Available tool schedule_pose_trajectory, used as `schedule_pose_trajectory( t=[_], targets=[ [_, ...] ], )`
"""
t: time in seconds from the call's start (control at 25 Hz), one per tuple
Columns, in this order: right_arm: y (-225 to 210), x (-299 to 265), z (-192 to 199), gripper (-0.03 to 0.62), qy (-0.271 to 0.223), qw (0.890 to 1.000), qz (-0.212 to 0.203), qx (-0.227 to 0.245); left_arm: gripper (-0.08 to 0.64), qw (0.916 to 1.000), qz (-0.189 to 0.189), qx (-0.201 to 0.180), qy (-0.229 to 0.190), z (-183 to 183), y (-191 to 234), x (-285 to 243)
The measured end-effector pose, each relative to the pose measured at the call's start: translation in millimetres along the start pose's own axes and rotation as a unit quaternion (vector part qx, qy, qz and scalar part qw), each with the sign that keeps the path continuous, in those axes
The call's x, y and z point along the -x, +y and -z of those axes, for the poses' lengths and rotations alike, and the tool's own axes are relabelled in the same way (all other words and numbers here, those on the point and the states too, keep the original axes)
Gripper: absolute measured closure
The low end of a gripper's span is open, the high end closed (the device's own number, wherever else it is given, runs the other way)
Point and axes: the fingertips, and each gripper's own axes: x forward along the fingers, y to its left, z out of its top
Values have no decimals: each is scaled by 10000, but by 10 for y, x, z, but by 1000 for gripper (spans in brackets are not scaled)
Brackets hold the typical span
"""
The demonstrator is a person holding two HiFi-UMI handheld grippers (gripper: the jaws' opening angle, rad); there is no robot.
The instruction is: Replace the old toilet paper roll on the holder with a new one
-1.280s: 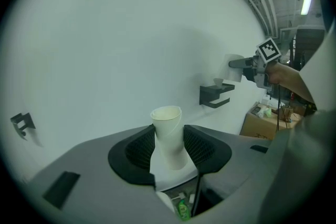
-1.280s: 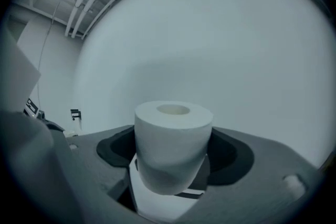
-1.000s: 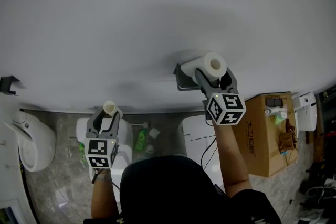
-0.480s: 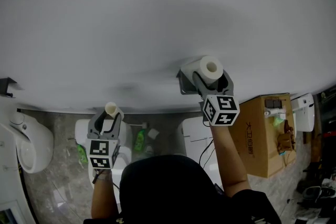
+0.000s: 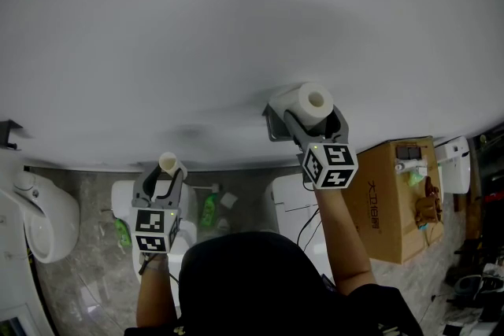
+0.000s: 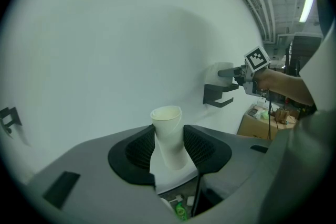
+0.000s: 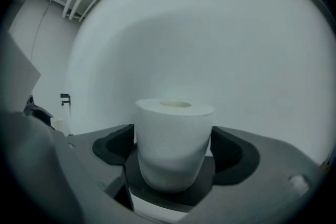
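Note:
The new white toilet paper roll stands on end on the dark wall holder. My right gripper reaches round it, and its jaws are opening with the roll between them. In the right gripper view the roll rests on the holder's dark shelf, and the pads stand just off its sides. Lower left, my left gripper is shut on the old bare cardboard tube. The tube sticks up between the ribbed pads, squeezed flat at its lower end.
The white wall fills most of the head view. Below are a toilet, a white bin, a green bottle, a cardboard box with small items on top, and a white device. A dark bracket sits far left.
My right gripper has shifted a little with the roll, settling it against the holder, and its jaws now look slightly wider. The left gripper still holds the tube in the same place.

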Motion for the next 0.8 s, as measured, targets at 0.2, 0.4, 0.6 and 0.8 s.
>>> schedule_pose_trajectory(
  t=[0.2, 0.4, 0.6, 0.8],
  targets=[
    [-11, 133, -93, 135, -201, 9998, -23, -23, 373, 10000, 49, -55, 24, -6, -66, -10],
    [-107, 416, -241, 135, -469, 9989, -46, -79, 373, 9997, 204, -138, 2, -100, -275, -81],
    [-230, 812, -258, 135, -549, 9982, -166, -161, 373, 9983, 493, -308, 45, -214, -611, -189],
    [-433, 1243, -58, 190, -459, 9986, -183, -189, 374, 9951, 877, -460, 23, -326, -1084, -342]
  ],
)
